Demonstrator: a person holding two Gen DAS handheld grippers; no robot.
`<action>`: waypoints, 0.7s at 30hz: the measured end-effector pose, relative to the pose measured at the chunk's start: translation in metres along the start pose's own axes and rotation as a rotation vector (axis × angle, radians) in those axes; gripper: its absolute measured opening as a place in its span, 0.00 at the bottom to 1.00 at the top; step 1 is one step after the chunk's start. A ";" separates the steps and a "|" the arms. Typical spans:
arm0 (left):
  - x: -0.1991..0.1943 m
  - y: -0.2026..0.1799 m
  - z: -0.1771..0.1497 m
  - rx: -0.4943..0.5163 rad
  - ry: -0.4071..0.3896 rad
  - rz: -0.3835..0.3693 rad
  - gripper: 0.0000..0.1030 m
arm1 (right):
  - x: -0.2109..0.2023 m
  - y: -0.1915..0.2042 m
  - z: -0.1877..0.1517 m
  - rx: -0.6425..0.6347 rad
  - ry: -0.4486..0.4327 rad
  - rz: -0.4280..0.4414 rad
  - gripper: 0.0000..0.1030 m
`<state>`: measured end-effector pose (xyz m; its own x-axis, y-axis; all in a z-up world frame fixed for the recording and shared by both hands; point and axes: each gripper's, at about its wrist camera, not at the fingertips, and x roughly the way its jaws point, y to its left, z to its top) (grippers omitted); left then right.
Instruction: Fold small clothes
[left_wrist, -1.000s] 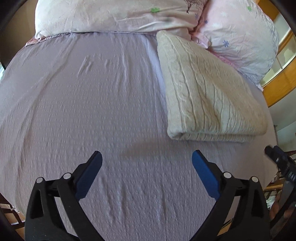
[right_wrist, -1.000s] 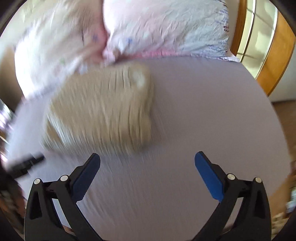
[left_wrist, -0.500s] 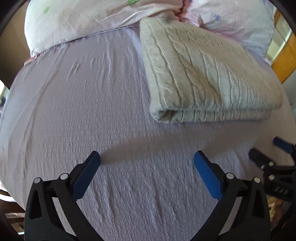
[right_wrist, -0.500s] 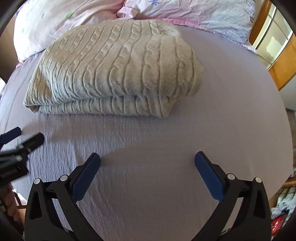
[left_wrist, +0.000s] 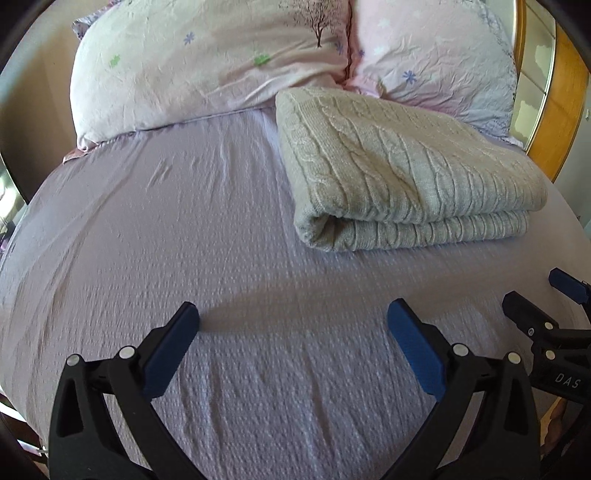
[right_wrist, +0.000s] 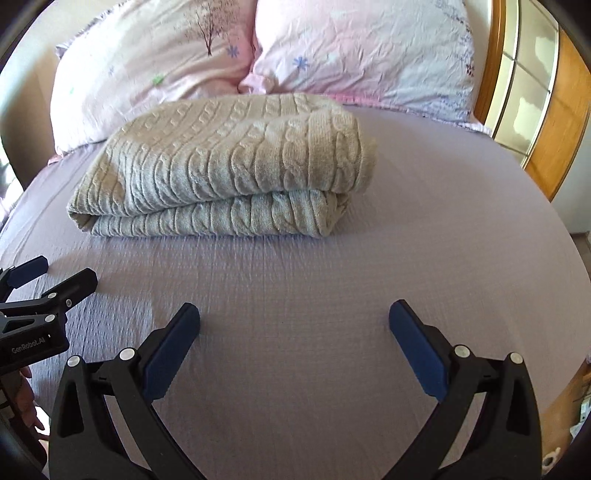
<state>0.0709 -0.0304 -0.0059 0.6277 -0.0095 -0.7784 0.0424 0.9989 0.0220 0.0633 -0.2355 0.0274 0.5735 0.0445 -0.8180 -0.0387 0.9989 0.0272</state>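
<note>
A beige cable-knit sweater (left_wrist: 399, 173) lies folded in a thick rectangle on the lilac bed sheet (left_wrist: 166, 229), close to the pillows. It also shows in the right wrist view (right_wrist: 229, 166). My left gripper (left_wrist: 293, 314) is open and empty, low over the sheet, in front of and left of the sweater. My right gripper (right_wrist: 293, 314) is open and empty, in front of the sweater. The right gripper also shows at the right edge of the left wrist view (left_wrist: 535, 299). The left gripper shows at the left edge of the right wrist view (right_wrist: 55, 273).
Two pink patterned pillows (left_wrist: 221, 55) (right_wrist: 365, 48) lie at the head of the bed behind the sweater. A wooden-framed cabinet (right_wrist: 532, 85) stands at the right, past the bed's edge. The sheet (right_wrist: 443, 221) stretches right of the sweater.
Both grippers have pulled back and tilted up from the sweater, so the pillows show more fully. Both stayed open and empty. The sweater has not moved.
</note>
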 end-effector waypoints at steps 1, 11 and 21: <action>-0.001 -0.001 -0.002 -0.002 -0.010 0.003 0.98 | 0.000 -0.001 0.000 -0.001 -0.007 0.001 0.99; -0.003 0.000 -0.002 -0.011 -0.026 0.012 0.98 | 0.003 -0.003 0.000 -0.013 -0.036 0.011 0.99; -0.004 0.000 -0.002 -0.008 -0.030 0.016 0.98 | 0.002 -0.003 -0.001 -0.012 -0.037 0.010 0.99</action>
<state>0.0668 -0.0303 -0.0044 0.6514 0.0056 -0.7588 0.0255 0.9992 0.0292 0.0642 -0.2387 0.0251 0.6032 0.0553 -0.7956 -0.0541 0.9981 0.0284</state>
